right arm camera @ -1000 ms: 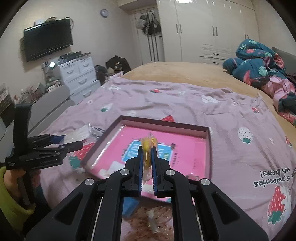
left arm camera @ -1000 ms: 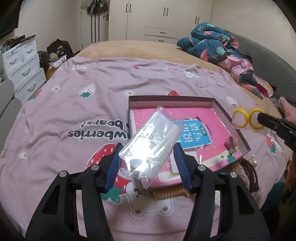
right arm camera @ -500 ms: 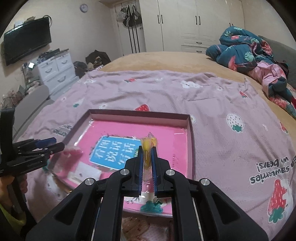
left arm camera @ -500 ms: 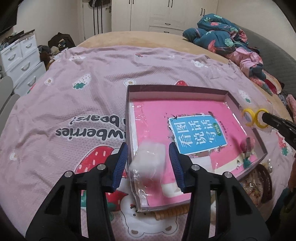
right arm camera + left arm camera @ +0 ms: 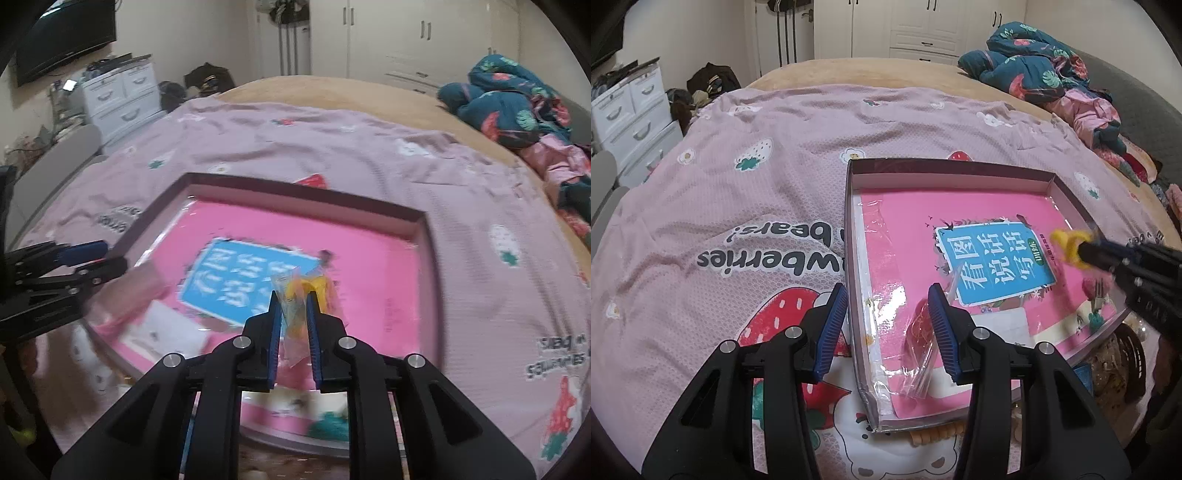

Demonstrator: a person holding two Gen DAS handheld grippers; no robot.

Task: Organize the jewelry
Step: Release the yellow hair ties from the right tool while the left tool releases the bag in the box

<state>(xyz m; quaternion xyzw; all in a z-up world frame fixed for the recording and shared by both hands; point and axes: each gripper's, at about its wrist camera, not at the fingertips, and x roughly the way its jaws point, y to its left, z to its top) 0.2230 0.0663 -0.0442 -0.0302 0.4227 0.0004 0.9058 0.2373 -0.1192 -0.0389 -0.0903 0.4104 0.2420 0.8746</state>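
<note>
A shallow dark-rimmed box (image 5: 849,236) with a pink book-like liner lies on the bed; it also shows in the right wrist view (image 5: 424,236). A clear plastic bag (image 5: 918,347) with something red inside lies in the box's near left corner. My left gripper (image 5: 888,312) is open above it, its jaws straddling the box's left wall, not touching the bag. My right gripper (image 5: 293,312) is shut on a small clear bag of yellow rings (image 5: 299,295) over the box. It also shows in the left wrist view (image 5: 1082,247) with the yellow rings (image 5: 1067,242).
The bed has a pink strawberry-print cover (image 5: 738,221). A dark basket with loose jewelry (image 5: 1123,354) sits by the box's near right corner. Piled clothes (image 5: 1052,81) lie at the far right. White drawers (image 5: 631,110) stand left of the bed.
My left gripper has let go of the clear bag, which now lies in the box. My right gripper has carried the yellow rings from beside the box to over it.
</note>
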